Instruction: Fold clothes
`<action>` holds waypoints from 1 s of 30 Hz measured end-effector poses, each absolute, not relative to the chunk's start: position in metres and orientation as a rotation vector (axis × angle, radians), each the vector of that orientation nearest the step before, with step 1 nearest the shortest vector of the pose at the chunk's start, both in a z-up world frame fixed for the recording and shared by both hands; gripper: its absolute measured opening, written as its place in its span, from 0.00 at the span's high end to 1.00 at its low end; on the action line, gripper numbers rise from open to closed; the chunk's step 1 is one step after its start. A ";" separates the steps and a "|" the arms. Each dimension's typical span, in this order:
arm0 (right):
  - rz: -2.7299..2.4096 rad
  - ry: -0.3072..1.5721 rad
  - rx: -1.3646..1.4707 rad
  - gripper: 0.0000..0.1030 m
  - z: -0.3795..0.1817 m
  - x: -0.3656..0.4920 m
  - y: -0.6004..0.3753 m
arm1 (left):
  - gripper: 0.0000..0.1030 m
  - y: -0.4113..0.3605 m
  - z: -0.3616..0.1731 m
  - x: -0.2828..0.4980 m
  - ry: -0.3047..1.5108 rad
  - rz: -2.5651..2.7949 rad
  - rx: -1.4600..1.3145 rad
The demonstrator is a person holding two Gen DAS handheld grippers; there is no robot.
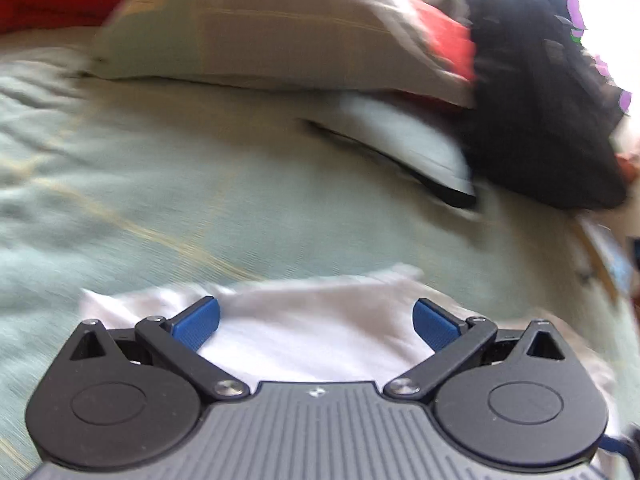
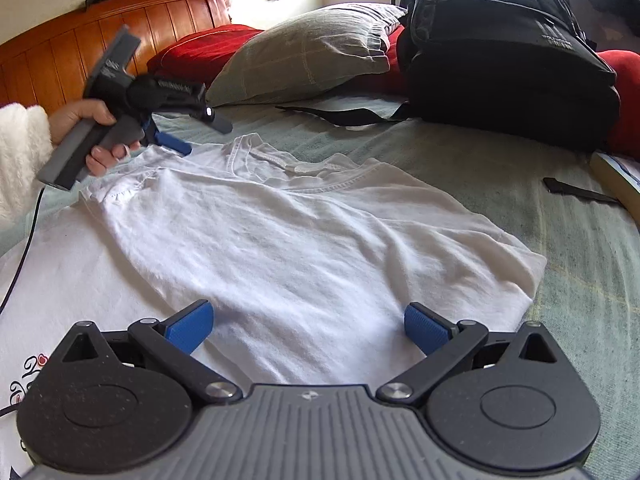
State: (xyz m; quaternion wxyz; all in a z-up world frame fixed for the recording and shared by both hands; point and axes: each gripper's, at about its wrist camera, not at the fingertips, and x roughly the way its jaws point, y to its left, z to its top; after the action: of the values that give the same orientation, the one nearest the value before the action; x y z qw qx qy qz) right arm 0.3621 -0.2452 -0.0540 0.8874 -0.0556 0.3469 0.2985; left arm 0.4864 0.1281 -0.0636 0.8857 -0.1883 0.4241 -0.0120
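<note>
A white T-shirt (image 2: 304,236) lies spread on the green bedspread (image 2: 568,264), collar toward the pillows, one side folded over. My right gripper (image 2: 308,328) hovers open over the shirt's lower part, blue pads wide apart, nothing between them. In the right wrist view the left gripper (image 2: 176,146) is held by a hand (image 2: 80,118) above the shirt's far left shoulder. The left wrist view is blurred: the left gripper (image 1: 316,322) stands open above a white edge of the shirt (image 1: 304,344).
A grey pillow (image 2: 308,56) and red cushions (image 2: 200,50) lie at the headboard (image 2: 80,40). A black backpack (image 2: 508,48) sits at the back right with a strap (image 2: 344,116) trailing. A book (image 2: 616,176) and a dark flat item (image 2: 576,192) lie right.
</note>
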 end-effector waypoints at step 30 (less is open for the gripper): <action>0.639 0.644 0.127 0.00 -0.030 0.363 -0.276 | 0.01 -0.073 -0.050 0.512 0.938 -0.486 -0.429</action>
State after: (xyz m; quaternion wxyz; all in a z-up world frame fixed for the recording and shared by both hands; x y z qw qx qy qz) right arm 0.3629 -0.2765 -0.0301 0.8969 0.0615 0.3110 0.3083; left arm 0.5116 -0.0728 -0.0499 0.8418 -0.2030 0.4441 -0.2299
